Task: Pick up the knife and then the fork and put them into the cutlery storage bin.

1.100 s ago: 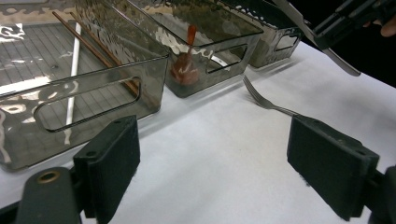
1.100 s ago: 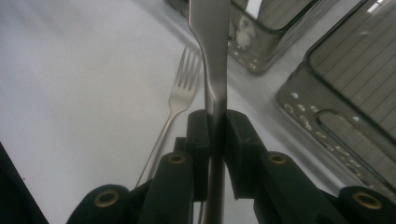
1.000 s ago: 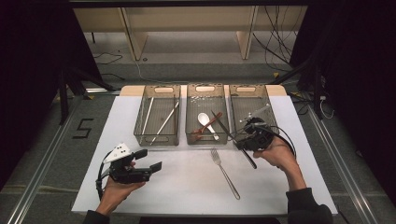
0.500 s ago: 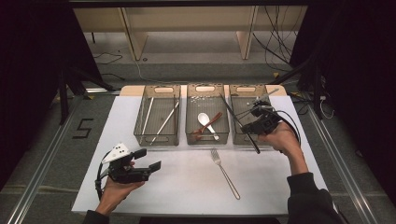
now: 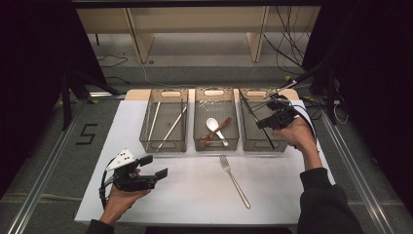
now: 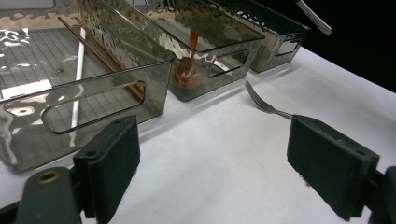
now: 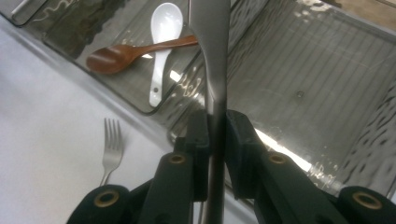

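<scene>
My right gripper (image 5: 263, 123) hangs over the right-hand smoked plastic bin (image 5: 262, 146), shut on a long metal utensil (image 5: 248, 104), probably a knife. In the right gripper view the pads (image 7: 200, 135) pinch its slim shaft (image 7: 214, 56), which runs up over the bin wall, with the gripper (image 7: 215, 125) above the bin's near corner. A steel fork (image 5: 234, 178) lies on the white table in front of the middle bin (image 5: 216, 146). My left gripper (image 5: 155, 165) rests at the near left, open with nothing between its jaws (image 6: 212, 140).
The left bin (image 5: 163, 146) holds chopsticks (image 5: 173, 124). In the middle bin lie a white spoon (image 5: 213, 125) and a brown wooden spoon (image 5: 222, 127). Cables trail behind the table's right side. White tabletop (image 5: 195, 195) spreads between the two hands.
My right hand has lifted the utensil from in front of the right bin and carried it back and right, over that bin. The left hand has stayed put.
</scene>
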`<state>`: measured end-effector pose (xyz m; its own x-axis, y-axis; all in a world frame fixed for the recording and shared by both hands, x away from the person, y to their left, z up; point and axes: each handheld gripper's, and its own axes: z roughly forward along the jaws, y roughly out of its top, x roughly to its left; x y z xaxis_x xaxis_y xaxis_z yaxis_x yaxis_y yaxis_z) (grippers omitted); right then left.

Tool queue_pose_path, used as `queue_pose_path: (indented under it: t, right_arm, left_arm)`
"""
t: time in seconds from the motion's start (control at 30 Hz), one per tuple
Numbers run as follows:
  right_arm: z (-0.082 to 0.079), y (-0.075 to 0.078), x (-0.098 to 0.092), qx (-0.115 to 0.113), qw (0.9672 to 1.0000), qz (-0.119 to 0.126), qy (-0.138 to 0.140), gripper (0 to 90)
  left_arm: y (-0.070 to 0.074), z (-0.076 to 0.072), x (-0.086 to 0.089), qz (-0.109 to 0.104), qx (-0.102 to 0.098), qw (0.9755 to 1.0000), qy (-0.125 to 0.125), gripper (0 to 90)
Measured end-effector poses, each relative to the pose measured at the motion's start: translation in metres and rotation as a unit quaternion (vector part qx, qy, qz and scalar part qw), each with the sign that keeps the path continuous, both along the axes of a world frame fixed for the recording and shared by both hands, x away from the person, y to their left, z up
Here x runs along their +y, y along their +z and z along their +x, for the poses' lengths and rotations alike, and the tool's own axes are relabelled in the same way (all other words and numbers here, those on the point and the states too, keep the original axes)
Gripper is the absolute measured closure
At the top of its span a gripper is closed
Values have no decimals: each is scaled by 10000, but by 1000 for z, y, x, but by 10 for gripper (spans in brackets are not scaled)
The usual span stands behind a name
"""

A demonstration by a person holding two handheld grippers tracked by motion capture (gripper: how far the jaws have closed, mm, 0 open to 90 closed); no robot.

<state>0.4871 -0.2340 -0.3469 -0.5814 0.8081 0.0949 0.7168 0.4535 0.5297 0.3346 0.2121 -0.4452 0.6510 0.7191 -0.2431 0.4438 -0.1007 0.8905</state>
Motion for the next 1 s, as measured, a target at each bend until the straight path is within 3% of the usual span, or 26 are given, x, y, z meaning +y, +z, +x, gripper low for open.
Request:
queue_pose_path:
  t: [0.4,1.0]
  right_arm:
    - [22,-5,-11,26,9995,-24,-324,809]
    - [41,-7,-21,-97,9972,-300,-673,809]
  left_arm:
    - [0,0,0,7,10,10000,-11,168]
    - [0,0,-1,12,20,10000,-47,168]
